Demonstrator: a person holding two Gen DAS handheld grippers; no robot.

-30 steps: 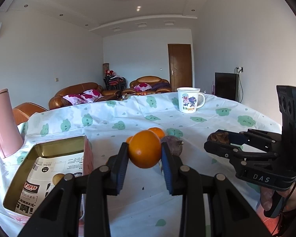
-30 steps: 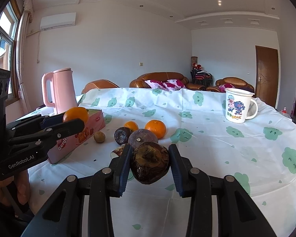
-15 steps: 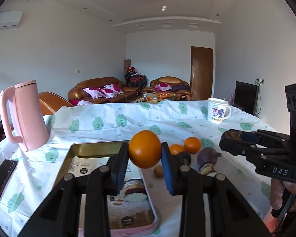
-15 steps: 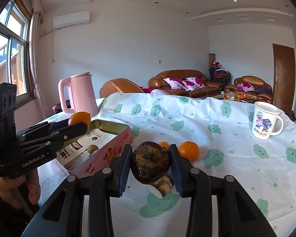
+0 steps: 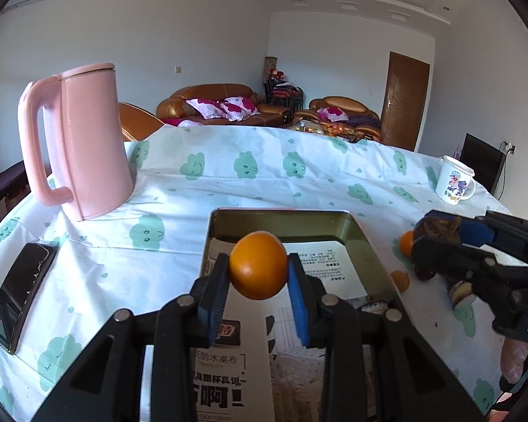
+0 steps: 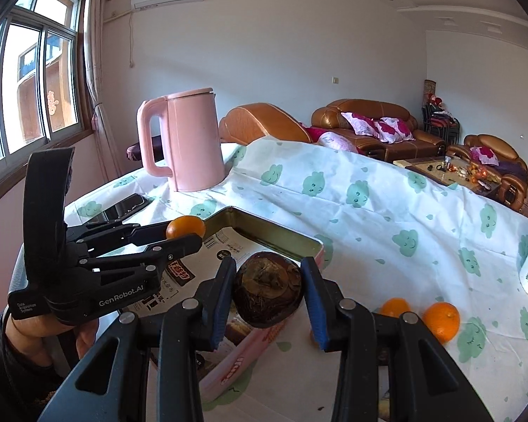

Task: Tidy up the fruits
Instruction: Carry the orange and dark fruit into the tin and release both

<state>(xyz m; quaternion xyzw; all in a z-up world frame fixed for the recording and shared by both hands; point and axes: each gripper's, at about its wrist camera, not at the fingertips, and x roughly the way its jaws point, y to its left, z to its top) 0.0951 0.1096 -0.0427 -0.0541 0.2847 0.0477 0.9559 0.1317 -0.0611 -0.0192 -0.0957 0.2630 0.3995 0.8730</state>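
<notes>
I am holding the orange point(image 5: 258, 270) above the open tin point(image 5: 281, 217) on the surface, positioned for release inside. My left hand-held gripper point(image 5: 258, 281) is clamping it narrowly. My right hand-held gripper point(image 6: 268, 293) is gripping a brown fruit point(image 6: 268, 293) over the tin's right edge, with two oranges point(image 6: 440, 320) waiting further right.

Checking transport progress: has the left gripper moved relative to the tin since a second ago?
Yes. The left gripper, shut on the orange, has swung from right of the tin to directly above it.
</notes>
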